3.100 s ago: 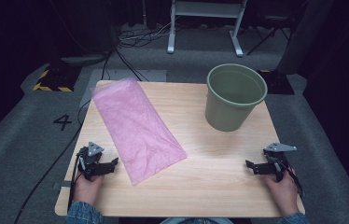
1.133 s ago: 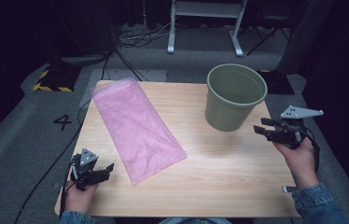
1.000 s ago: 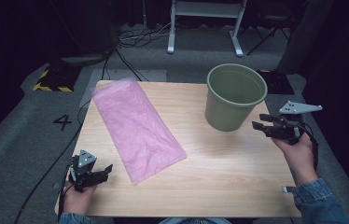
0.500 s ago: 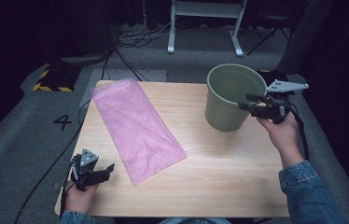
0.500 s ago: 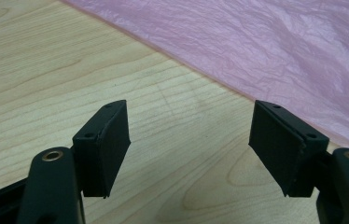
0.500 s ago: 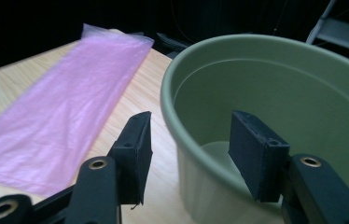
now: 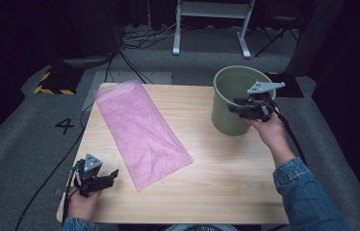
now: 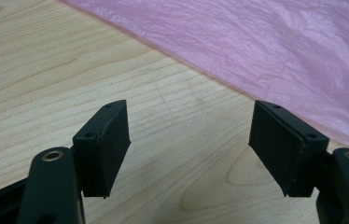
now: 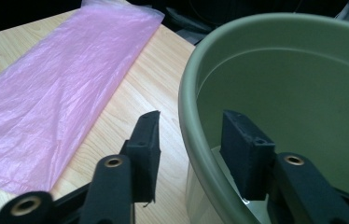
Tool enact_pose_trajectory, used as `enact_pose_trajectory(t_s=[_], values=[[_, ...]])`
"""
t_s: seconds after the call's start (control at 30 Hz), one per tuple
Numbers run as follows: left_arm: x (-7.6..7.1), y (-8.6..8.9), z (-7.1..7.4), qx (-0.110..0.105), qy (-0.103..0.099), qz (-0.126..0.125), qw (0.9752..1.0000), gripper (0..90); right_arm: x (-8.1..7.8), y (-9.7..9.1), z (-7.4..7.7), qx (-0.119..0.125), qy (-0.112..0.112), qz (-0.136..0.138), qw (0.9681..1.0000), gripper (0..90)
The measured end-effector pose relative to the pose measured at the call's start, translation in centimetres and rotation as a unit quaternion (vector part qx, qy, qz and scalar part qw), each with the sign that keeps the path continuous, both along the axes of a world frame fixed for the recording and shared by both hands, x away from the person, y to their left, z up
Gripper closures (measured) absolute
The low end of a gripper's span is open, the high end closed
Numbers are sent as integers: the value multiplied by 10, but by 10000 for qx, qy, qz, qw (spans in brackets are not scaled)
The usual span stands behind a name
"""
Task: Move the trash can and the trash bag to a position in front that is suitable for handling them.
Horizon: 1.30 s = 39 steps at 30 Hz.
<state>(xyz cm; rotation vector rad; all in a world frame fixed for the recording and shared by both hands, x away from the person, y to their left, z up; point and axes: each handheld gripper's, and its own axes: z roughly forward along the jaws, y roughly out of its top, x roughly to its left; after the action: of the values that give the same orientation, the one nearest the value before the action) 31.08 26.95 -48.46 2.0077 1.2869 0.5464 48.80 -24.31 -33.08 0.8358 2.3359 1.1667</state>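
Underneath, pale wooden table (image 7: 226, 187), grey carpet (image 7: 19, 144).

A light wooden table (image 7: 226, 192) stands on grey carpet (image 7: 19, 144). The carpet to the left of the table bears the numeral 4 (image 7: 65, 126). A block with yellow-and-black hazard stripes (image 7: 53, 84) lies near the table's far left corner. Black cables (image 7: 130, 45) run across the floor behind the table. A white metal frame (image 7: 212, 21) stands at the rear. The surroundings are dark; light falls mainly on the table.

bucket (image 9: 303, 70) base hidden, bag (image 8: 280, 51) cut off
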Motion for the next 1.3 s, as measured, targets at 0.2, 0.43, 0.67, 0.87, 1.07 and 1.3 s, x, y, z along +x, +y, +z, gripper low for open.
enact_pose_trajectory(t_s=[0.2,0.43,0.67,0.87,1.07,1.3], values=[[1,-1,-1,-21,5,-9,10000,289,1,1,-1,-77,-28,-42,10000,706],[1,0,-2,-28,17,3,10000,291,-5,3,0,-161,-54,162,9997,752],[7,-6,-1,-26,16,-108,9999,291,-28,9,-1,34,55,516,9986,728],[11,-11,-1,-2,23,-199,9998,292,-44,12,-1,137,166,738,9970,724],[14,-14,-1,-22,32,-236,9997,292,-62,13,-2,322,314,986,9941,709],[21,-20,0,-27,35,-335,9994,292,-92,14,-3,410,390,1354,9892,696]])
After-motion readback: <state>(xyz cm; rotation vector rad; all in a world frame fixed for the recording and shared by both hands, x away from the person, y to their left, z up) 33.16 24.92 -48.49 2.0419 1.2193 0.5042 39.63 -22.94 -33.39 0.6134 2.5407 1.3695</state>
